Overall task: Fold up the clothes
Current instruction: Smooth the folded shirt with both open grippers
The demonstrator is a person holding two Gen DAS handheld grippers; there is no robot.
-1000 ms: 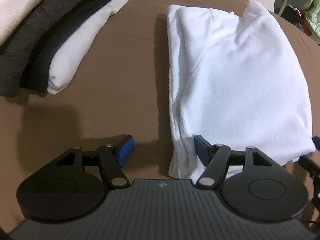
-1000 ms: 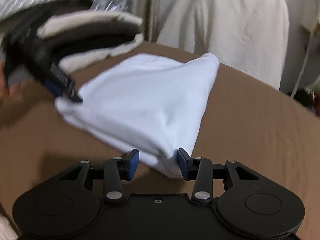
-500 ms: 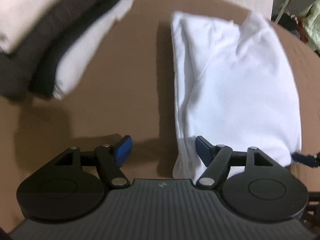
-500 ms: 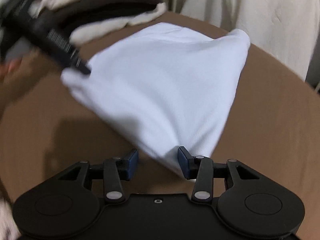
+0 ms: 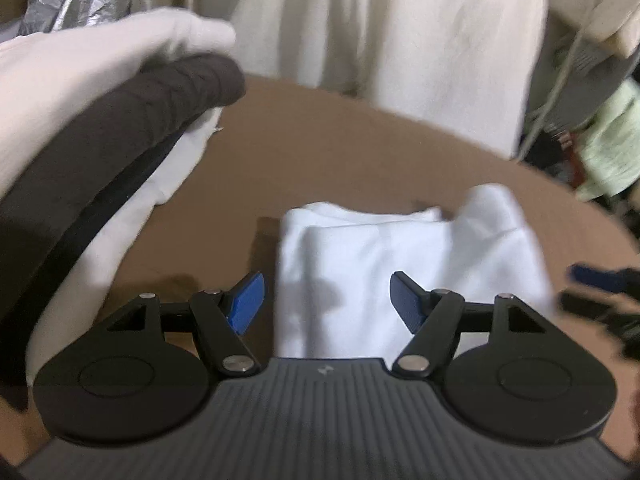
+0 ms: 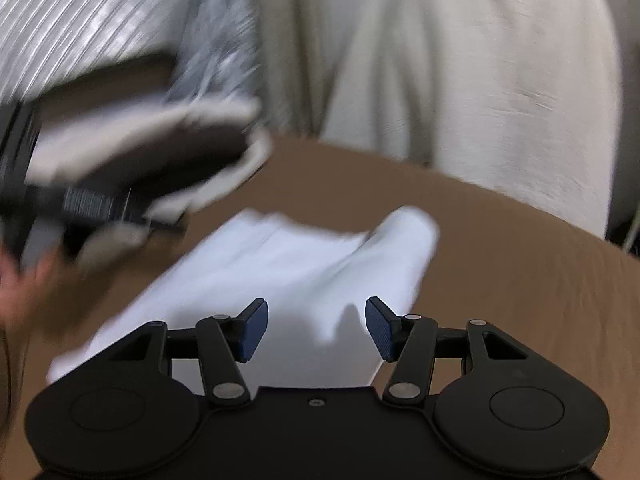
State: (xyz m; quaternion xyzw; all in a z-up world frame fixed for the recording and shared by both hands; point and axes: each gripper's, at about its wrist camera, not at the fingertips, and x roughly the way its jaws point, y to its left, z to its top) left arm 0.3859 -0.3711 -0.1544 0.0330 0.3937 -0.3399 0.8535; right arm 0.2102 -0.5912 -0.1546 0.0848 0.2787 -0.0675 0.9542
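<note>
Brown cloth covered the table [image 5: 360,152], which curved away toward the room behind. Cream fabric [image 5: 400,40] hung past its far edge, with crinkled silver sheeting [image 5: 68,4] at the upper left and pale green clutter [image 5: 608,140] at the right. A pile [image 5: 80,152] of folded clothes, cream over dark brown over white, lay on the left of the table. The folded white garment [image 5: 400,272] lay flat in the middle, well apart from the pile. Over its near edge the left gripper [image 5: 326,300] hung with jaws wide apart, holding nothing. The right gripper [image 6: 316,328] was likewise spread open over the garment's near corner. Both views were blurred.
</note>
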